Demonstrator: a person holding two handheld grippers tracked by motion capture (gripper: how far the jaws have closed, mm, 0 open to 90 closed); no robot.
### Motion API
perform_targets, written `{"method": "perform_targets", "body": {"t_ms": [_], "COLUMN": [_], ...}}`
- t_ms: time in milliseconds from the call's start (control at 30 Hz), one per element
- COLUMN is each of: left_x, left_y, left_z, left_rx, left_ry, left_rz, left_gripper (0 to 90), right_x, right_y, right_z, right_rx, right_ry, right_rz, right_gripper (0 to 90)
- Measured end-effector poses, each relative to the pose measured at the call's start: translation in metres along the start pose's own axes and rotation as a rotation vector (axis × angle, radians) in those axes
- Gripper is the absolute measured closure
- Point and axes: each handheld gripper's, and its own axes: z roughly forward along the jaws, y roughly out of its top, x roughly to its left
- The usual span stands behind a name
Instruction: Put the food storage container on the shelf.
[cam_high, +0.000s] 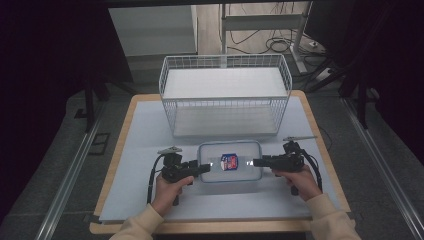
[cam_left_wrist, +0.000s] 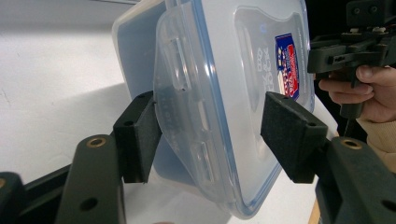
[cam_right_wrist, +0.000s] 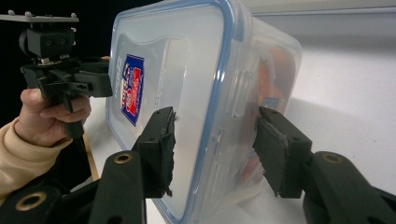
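Note:
A clear plastic container (cam_high: 230, 162) with a blue-rimmed lid and a red and blue label lies on the white mat near the front. My left gripper (cam_high: 206, 166) is at its left end. In the left gripper view the container (cam_left_wrist: 224, 70) has its end latch and lid edge between the pads, and my left gripper (cam_left_wrist: 212, 126) is shut on them. My right gripper (cam_high: 252, 162) is at the right end. In the right gripper view the container (cam_right_wrist: 187, 70) sits between the jaws, and my right gripper (cam_right_wrist: 215, 140) straddles the lid edge without a clear squeeze. Something orange shows inside.
A white wire basket (cam_high: 225, 116) stands behind the container at the back of the table. The white mat (cam_high: 145, 150) covers a wooden tabletop. Cables and a metal stand lie on the floor beyond, with rails along both sides.

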Motion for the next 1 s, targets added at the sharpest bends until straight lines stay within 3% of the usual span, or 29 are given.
{"method": "perform_targets", "body": {"t_ms": [233, 1000], "left_x": [-0.008, -0.018], "left_y": [-0.004, -0.007], "left_z": [-0.003, -0.007], "left_rx": [-0.001, -0.001], "left_ry": [0.029, 0.054], "left_rz": [0.045, 0.084], "left_gripper": [39.5, 42.3], "right_x": [0.009, 0.02], "right_y": [-0.007, -0.022], "right_z": [-0.003, -0.011], "right_rx": [-0.02, -0.082], "right_ry": [-0.026, -0.05], "right_rz": [-0.036, -0.105], "right_gripper": [50.4, 52.6]}}
